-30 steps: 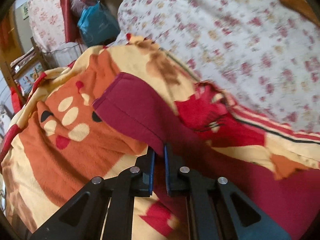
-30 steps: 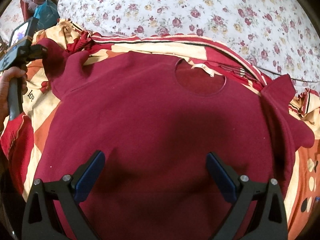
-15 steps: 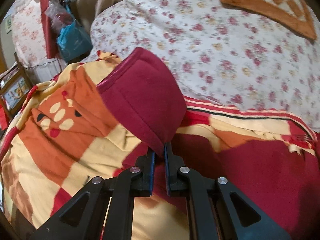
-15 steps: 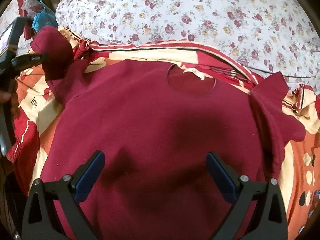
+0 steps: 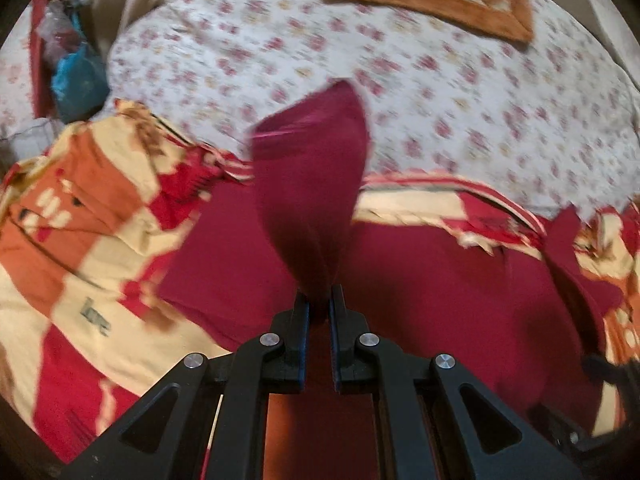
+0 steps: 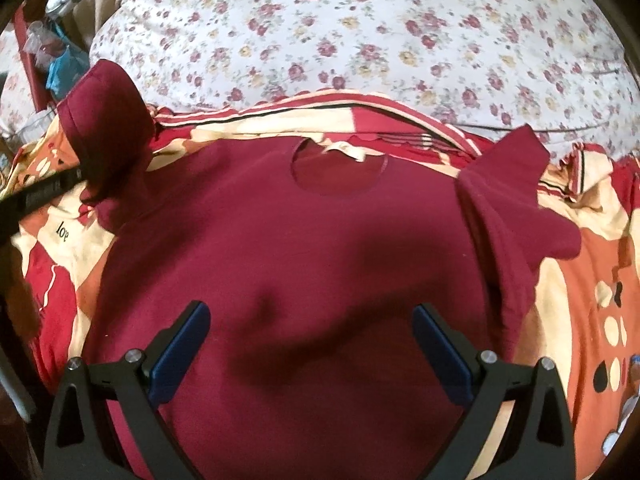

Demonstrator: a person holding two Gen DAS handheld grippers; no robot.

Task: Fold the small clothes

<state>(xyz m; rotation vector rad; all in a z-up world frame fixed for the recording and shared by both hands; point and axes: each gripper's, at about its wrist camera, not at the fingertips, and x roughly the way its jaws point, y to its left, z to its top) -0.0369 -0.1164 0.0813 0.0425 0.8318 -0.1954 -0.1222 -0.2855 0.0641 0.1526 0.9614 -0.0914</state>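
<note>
The blanket (image 5: 92,264) bears dark lettering, "love", at eight o'clock in the left view; the right view shows "lo" plus one unclear letter.

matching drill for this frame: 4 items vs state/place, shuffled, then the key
Items
1. left gripper
2. right gripper
3. left sleeve
4. right sleeve

States
A. open, over the shirt body, holding nothing
B. lying folded in on the shirt's edge
C. shut on cloth
D. lifted off the blanket, standing up

Pairs: 1-C, 2-A, 3-D, 4-B
</note>
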